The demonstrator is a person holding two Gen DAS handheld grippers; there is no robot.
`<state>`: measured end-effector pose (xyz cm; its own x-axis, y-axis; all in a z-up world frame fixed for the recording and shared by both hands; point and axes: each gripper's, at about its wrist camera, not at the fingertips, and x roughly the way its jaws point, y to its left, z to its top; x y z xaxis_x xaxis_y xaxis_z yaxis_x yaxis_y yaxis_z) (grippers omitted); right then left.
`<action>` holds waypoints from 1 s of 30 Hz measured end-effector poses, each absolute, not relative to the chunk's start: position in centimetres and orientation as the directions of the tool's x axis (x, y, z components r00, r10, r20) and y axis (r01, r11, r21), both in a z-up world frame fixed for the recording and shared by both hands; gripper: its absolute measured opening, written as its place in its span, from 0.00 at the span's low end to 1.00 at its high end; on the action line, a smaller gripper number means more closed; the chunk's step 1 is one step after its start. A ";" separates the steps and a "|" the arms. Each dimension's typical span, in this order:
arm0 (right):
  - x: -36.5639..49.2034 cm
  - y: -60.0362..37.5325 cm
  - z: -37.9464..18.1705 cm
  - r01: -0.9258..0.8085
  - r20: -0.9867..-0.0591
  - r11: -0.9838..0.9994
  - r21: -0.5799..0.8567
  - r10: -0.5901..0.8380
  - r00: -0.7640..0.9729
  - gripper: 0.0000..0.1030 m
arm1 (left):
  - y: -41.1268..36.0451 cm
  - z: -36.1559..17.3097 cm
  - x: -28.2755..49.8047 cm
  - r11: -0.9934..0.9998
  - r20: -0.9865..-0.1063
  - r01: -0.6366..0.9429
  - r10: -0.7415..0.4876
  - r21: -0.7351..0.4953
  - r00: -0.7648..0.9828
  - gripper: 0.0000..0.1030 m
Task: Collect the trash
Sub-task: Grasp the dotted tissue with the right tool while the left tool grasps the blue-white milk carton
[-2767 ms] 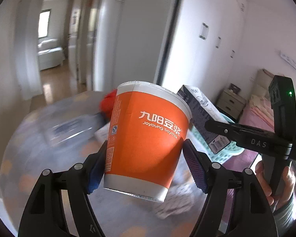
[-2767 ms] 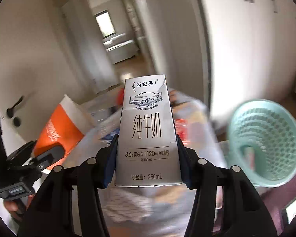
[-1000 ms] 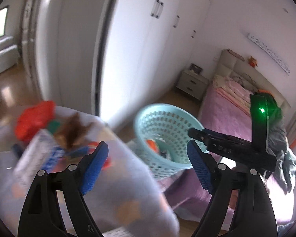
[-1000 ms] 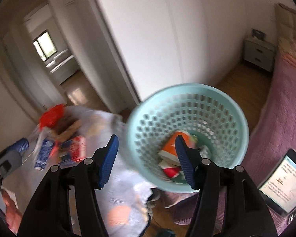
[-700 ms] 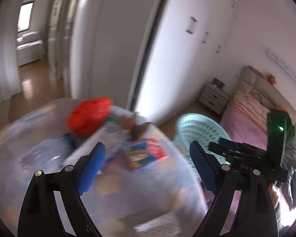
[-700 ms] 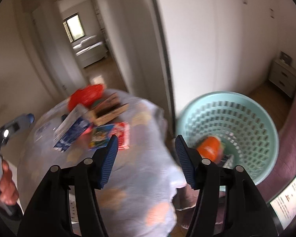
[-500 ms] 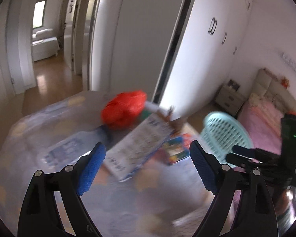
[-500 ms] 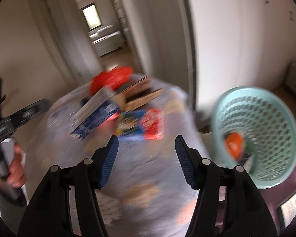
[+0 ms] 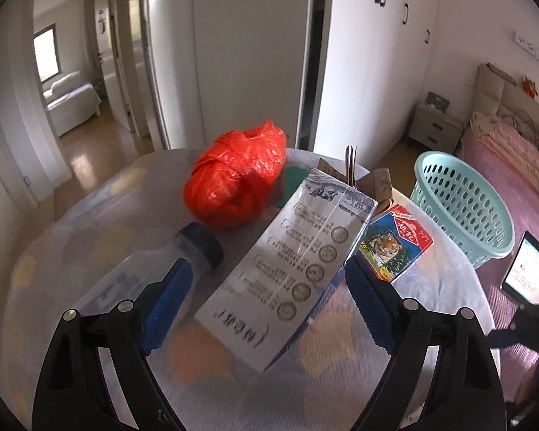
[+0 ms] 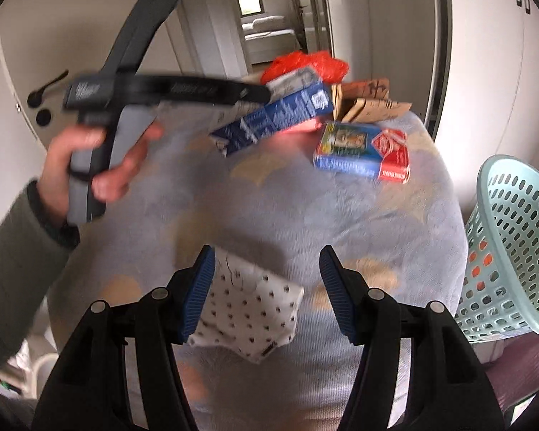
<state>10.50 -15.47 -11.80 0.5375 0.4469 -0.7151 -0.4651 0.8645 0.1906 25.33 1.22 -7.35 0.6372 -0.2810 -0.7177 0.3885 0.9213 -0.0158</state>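
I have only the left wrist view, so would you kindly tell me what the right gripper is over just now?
Observer: The right gripper is open above a white spotted wrapper at the table's near edge.
Operator: Thank you. Is anything in the basket?
Observer: Something orange shows through its side holes.
Operator: And the carton between my left fingers, what colour is its side?
Observer: Its side is dark blue.

Orange-red plastic bag (image 9: 235, 188), blue-and-white carton (image 9: 287, 265), mint basket (image 9: 463, 208)
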 end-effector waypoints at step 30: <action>7.3 -16.6 -13.1 -0.430 -0.666 0.891 0.150 0.412 0.622 0.04 | 2.8 -6.5 19.0 0.961 -0.715 0.262 -0.245 -0.089 0.655 0.57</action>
